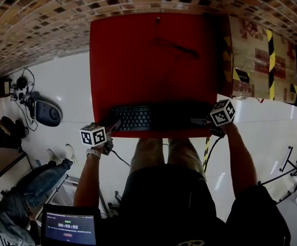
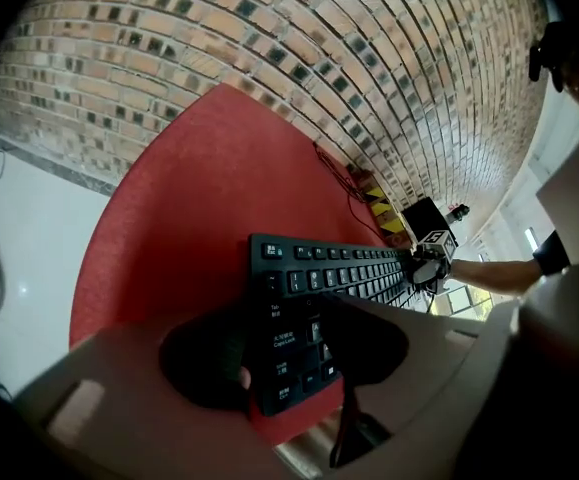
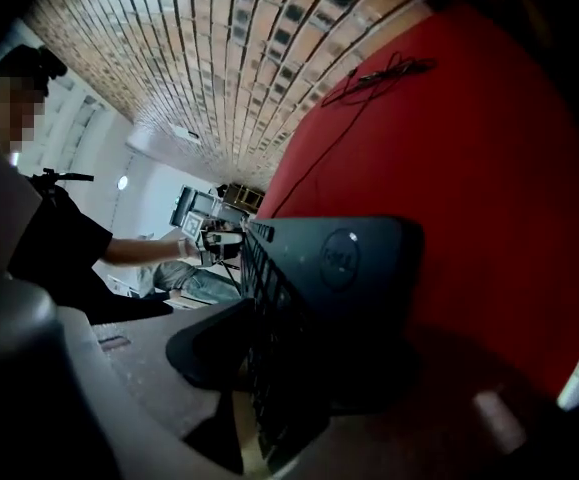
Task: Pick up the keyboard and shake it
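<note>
A black keyboard [image 1: 153,118] lies across the near edge of the red table [image 1: 153,60]. My left gripper [image 1: 115,127] is shut on its left end, and my right gripper [image 1: 199,121] is shut on its right end. In the left gripper view the keyboard [image 2: 339,268] runs away from my jaws [image 2: 284,353], which clamp its corner keys, toward the right gripper [image 2: 429,263]. In the right gripper view the keyboard [image 3: 349,258] stands tilted on edge, its logo side up, with my gripper [image 3: 269,368] closed around its end.
A thin black cable [image 1: 179,47] lies on the far part of the table, which backs onto a brick wall. A cardboard box [image 1: 251,55] with yellow-black tape stands to the right. On the floor at left are a laptop [image 1: 68,227], a seated person [image 1: 30,188] and some gear [image 1: 45,111].
</note>
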`<state>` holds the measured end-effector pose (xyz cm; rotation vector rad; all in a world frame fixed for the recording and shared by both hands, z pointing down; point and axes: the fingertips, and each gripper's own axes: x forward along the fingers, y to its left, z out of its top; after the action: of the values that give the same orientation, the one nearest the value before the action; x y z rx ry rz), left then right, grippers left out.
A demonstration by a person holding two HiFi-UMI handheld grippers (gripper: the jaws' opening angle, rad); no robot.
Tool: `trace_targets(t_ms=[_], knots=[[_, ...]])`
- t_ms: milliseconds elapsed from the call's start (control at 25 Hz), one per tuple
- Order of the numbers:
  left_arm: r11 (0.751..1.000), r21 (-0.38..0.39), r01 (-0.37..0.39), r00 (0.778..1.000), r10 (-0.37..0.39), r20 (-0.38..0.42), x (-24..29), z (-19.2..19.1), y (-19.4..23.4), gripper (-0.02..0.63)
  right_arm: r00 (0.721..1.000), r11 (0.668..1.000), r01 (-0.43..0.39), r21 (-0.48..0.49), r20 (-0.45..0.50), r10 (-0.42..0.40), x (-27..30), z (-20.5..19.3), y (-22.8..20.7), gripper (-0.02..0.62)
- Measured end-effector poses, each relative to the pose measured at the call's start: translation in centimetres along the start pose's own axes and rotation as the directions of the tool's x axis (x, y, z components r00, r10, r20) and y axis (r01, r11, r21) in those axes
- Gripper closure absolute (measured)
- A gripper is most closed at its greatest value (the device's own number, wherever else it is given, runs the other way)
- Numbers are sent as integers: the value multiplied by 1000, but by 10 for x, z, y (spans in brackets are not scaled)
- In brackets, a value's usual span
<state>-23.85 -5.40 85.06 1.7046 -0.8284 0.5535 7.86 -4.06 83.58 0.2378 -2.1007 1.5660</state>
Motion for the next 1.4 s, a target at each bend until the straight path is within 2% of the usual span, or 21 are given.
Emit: trace_targets(t_ms=[120,240,400,600,720,840,1040,1200,1400], knots=[[999,38,2,1000,-2,7,-2,4,-4,383,1000,1000,8,-2,20,-8,-3,-3,-2,399],[996,90,9,999,-13,48,-7,13,-13,394,999,1000,7,-15,46,-6,-11,-1,3,441],[985,170,17,993,-36,110,-12,35,-28,394,995,997,21,-76,96,-14,-29,16,14,454],[950,312,16,968,-93,232,-31,85,-70,394,986,983,61,-172,166,-32,-61,42,29,454],[927,375,27,950,-141,280,-47,103,-91,391,976,959,100,-264,214,-43,-85,62,48,459],[901,434,19,924,-182,337,-69,124,-110,391,966,921,135,-365,256,-41,-110,83,75,468],[866,499,-30,856,-236,461,-103,169,-135,391,941,822,233,-520,334,-55,-142,130,122,479],[836,547,-49,821,-278,498,-123,199,-155,405,920,754,294,-587,387,-58,-166,154,145,480],[782,616,-96,767,-336,546,-160,228,-200,403,891,658,373,-654,450,-58,-203,174,194,482]])
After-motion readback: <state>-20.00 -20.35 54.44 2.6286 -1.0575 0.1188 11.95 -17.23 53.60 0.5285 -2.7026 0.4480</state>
